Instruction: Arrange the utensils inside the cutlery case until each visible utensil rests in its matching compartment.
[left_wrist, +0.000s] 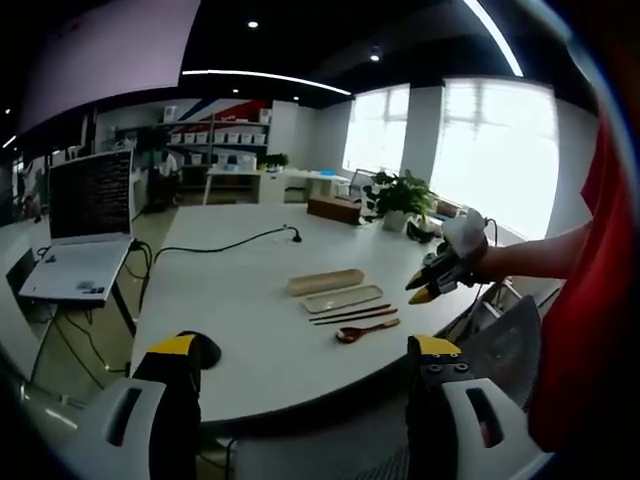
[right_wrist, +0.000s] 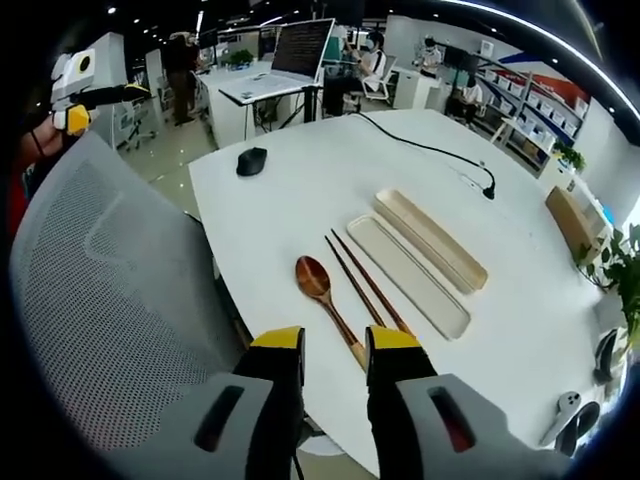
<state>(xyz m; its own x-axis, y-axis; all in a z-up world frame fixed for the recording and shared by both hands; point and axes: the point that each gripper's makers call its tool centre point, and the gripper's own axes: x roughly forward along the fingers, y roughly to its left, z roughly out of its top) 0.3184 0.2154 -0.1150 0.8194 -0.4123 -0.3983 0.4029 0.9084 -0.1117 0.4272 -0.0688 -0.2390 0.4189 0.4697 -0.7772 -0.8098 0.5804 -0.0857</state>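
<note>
Open office, white table (right_wrist: 300, 190): we see the wooden spoon (right_wrist: 326, 293) and chopsticks (right_wrist: 366, 285) lying loose just beside the cutlery case (right_wrist: 434, 240) and its lid (right_wrist: 405, 275), so nothing is stowed yet. Right gripper (right_wrist: 335, 362) hovers narrowly parted and empty near the spoon handle; left gripper (left_wrist: 305, 365) spread, empty, well back. Next we judge a pinch on the spoon; case compartments too shallow to make out.

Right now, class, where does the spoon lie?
In the right gripper view, the spoon lies on the white table, left of the chopsticks, near the table's edge.
</note>
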